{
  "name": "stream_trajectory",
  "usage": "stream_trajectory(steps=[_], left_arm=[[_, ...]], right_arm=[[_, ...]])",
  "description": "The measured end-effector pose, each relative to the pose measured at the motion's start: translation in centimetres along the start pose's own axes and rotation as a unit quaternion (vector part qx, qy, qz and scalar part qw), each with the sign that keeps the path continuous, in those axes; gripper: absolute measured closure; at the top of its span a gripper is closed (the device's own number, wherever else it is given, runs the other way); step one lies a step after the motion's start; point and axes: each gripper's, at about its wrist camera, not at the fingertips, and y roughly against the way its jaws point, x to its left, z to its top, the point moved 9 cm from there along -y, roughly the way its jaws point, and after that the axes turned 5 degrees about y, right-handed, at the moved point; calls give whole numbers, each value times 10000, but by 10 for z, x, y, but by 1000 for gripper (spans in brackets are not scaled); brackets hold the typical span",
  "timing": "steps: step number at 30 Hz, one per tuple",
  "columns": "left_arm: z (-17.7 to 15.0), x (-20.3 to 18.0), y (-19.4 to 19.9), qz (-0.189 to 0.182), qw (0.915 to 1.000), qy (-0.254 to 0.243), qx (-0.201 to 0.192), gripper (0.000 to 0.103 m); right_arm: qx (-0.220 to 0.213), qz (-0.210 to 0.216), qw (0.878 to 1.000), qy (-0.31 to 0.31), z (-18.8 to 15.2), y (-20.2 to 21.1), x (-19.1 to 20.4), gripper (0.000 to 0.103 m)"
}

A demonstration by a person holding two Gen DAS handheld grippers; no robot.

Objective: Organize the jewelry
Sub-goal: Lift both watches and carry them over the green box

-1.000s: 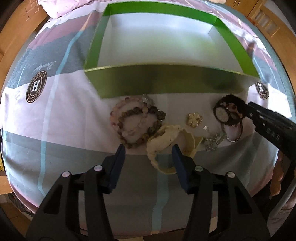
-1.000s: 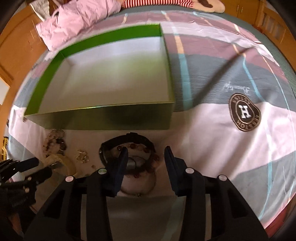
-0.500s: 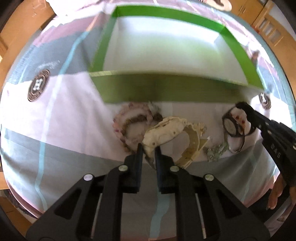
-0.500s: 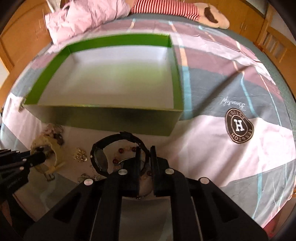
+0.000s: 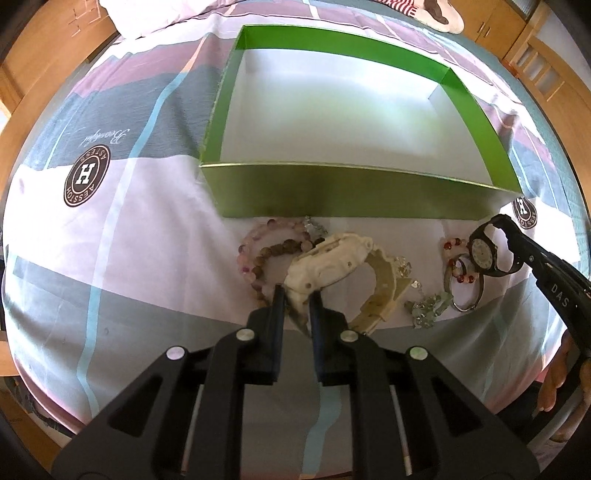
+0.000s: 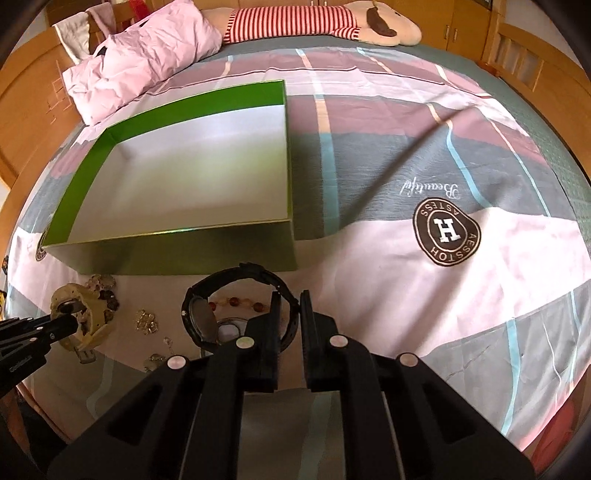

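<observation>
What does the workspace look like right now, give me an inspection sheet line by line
Surface: patterned bedsheet with round H logos.
Job's things: empty green box; cream watch and black watch, each gripped; bead bracelets, red-bead bracelet, metal ring and small charms lying loose in front of the box.
Clutter: pink pillow, striped plush toy.
Grippers: left tongs shut on the cream watch's strap; right tongs shut on the black watch's band.
Cables: nothing seen.
Surroundings: wooden bed frame and wooden cabinets.
</observation>
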Motion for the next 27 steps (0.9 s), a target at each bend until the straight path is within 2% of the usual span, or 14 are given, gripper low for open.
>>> stream_trajectory(steps=[6,11,23,27], left_arm=[[3,6,5,-39,9999,108,-70,89],[2,5,4,-26,9999,90,-55,89],[2,3,7,-51,9999,98,-115,88],[3,0,11,58,9996,-1,-272,88]], right_arm=[[-154,109,9995,-237,4,8,-7,93],[-101,176,9994,-270,2,7,-7,93],[134,215,9997,8,-7,-4,9,93],[123,168,9997,93,-8,-5,11,93]])
